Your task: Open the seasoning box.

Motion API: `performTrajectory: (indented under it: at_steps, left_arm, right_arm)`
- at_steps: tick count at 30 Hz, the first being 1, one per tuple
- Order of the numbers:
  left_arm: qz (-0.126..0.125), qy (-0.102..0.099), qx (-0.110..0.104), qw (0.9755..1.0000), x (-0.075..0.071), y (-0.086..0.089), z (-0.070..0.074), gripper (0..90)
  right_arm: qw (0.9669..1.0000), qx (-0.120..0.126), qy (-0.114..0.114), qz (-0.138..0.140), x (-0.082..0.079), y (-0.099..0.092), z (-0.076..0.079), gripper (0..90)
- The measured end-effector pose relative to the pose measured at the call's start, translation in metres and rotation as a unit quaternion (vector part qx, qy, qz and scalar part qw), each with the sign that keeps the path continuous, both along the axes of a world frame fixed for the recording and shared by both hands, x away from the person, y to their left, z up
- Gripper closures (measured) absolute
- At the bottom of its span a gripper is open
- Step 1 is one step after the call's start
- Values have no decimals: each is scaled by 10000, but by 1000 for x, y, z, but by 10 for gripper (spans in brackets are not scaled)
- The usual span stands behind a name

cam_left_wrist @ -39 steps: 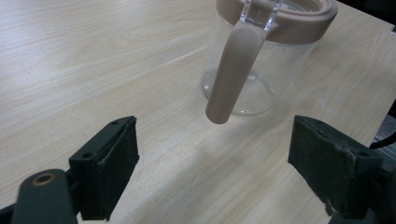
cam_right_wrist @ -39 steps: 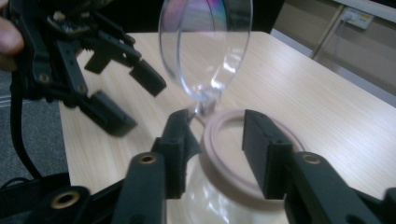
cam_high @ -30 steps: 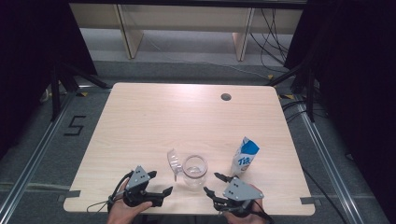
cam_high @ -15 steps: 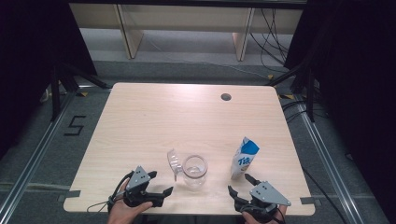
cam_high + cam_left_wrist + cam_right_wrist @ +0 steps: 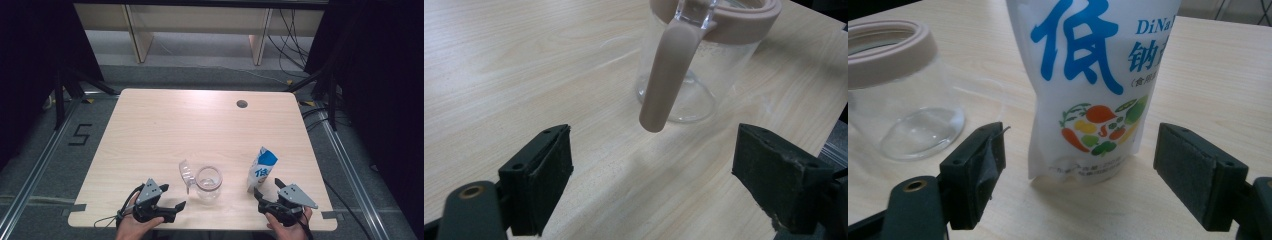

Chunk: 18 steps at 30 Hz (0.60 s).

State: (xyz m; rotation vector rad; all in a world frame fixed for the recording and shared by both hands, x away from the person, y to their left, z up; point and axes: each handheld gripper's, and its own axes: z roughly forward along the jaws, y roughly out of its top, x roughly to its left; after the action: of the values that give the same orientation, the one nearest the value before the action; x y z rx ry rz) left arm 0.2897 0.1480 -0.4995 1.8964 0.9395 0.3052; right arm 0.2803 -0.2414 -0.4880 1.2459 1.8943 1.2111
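Note:
A clear glass jar [image 5: 208, 181] with a beige rim stands near the table's front edge, its hinged lid [image 5: 186, 174] flipped open to the left. Right of it a white and blue pouch [image 5: 262, 169] stands upright. My left gripper [image 5: 172, 196] is open just left of the jar; in the left gripper view the jar [image 5: 684, 65] and its beige clasp [image 5: 669, 75] sit ahead of the wide gap [image 5: 659, 175]. My right gripper [image 5: 268, 187] is open, its jaws having just been opening. The pouch [image 5: 1093, 85] stands just ahead of its gap [image 5: 1083, 170], untouched by either pad, with the jar [image 5: 903, 95] at left.
The light wooden table [image 5: 165, 130] has a round cable hole [image 5: 242, 104] at the back right. Both hands sit at the front edge. Dark floor, rails and cables surround the table, with shelving legs behind it.
My right gripper has moved to the right along the front edge, from near the jar to in front of the pouch, and its jaws stand wider. The left gripper has stayed in place.

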Motion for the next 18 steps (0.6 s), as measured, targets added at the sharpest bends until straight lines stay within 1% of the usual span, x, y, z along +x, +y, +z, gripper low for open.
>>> performTrajectory:
  at_steps: [1,2,4,5,6,7,9,10,11,12,13,14,15,16,17,18]
  left_arm:
    - [7,-2,-13,10000,0,0,0,156]
    - [24,-2,-20,10000,0,-1,0,156]
    - [-19,0,-3,10000,0,-1,-1,156]
    - [-12,20,-31,10000,0,-1,-1,157]
    - [-29,7,1,10000,0,-1,0,157]
    - [2,0,15,10000,0,-1,0,157]
    - [-26,15,-3,10000,0,-1,0,157]
    - [-33,10,1,10000,0,-1,-1,157]
    - [-55,-19,15,10000,0,-1,0,157]
    - [-51,-46,60,10000,0,0,0,157]
    - [0,-14,33,10000,0,-1,0,157]
    - [-32,-8,18,10000,0,-1,0,157]
    - [-47,-5,29,10000,0,-1,0,157]
    - [-45,-6,45,10000,0,-1,0,157]
    - [-21,3,29,10000,0,-1,0,157]
    - [-35,-23,32,10000,0,-1,0,157]
  right_arm:
    - [10000,-10,19,19,2,0,-1,220]
    - [9999,68,13,-74,3,1,-2,220]
    - [9998,32,30,-198,7,1,-3,202]
    - [9997,89,42,-208,9,3,-4,194]
    - [9997,70,2,-235,13,3,-6,191]
    - [9997,63,45,-240,15,4,-7,193]
    - [9996,18,45,-261,18,6,-9,190]
    - [9997,42,41,-235,19,9,-10,190]
    - [9997,-17,11,-239,20,10,-10,190]
    - [9998,0,-4,-206,21,12,-11,188]
    - [9997,-155,-69,-203,23,12,-11,184]
    - [9997,-38,30,-243,24,14,-12,180]
    - [9996,-40,53,-278,26,15,-13,171]
    - [9997,46,22,-259,28,16,-14,169]
    - [9995,-13,15,-303,29,18,-14,163]
    - [9996,-19,-24,-289,31,19,-15,155]
